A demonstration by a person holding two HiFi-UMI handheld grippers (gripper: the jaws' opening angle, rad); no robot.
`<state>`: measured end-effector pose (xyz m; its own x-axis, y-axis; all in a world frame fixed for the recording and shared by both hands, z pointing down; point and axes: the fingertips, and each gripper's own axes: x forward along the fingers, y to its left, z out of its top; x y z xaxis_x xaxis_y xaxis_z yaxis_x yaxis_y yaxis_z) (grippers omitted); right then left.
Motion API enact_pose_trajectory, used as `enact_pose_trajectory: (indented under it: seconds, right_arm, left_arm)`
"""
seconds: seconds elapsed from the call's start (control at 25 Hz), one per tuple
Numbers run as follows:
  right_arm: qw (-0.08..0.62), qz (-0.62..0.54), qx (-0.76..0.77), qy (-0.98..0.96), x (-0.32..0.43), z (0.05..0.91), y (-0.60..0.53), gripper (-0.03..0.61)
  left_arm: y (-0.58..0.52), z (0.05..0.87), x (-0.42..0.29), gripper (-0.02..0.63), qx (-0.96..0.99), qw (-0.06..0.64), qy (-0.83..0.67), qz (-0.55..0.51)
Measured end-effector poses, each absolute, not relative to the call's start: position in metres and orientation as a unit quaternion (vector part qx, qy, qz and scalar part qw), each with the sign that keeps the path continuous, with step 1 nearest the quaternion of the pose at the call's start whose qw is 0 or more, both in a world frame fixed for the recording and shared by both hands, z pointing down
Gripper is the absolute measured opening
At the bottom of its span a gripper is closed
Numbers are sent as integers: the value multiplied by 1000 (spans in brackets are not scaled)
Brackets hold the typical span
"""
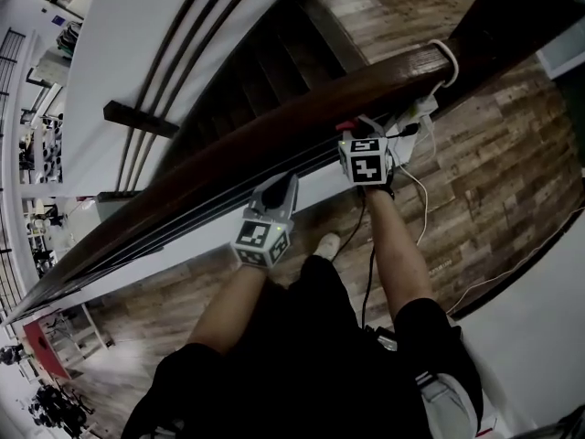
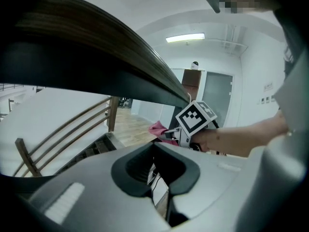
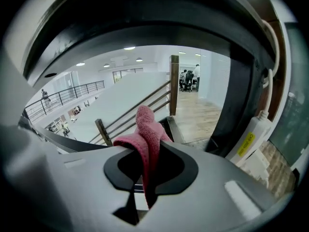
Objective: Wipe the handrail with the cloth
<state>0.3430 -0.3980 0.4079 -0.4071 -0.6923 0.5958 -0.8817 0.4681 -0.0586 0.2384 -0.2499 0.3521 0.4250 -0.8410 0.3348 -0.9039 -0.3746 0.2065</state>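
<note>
Right gripper point(image 3: 145, 185) around pink cloth point(image 3: 146, 127)

Both forearms are bare and reach forward from the body.

The left forearm point(image 1: 228, 309) is the shorter reach. The left gripper point(image 1: 276, 192) points away and upward, with its marker cube toward the head camera. Its jaws are drawn together with only a thin slit between the pads and nothing caught in it.

The right forearm point(image 1: 399, 245) is stretched farther out. The right gripper point(image 1: 355, 133) sits farther off and to the right of the left one, clear of it. Its jaws are pinched on a pink cloth point(image 3: 146, 134), whose folds stand up above the pads. The right hand point(image 2: 212, 138) is wrapped round the grip just behind the cube.
</note>
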Motion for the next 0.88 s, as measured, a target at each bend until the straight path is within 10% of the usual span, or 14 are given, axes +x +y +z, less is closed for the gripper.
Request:
enact_pose_trajectory:
  seconds: [0.88]
  right_arm:
    - [294, 169, 440, -831, 270, 413, -347, 43]
  left_arm:
    - [-215, 359, 158, 0, 799, 189, -567, 67]
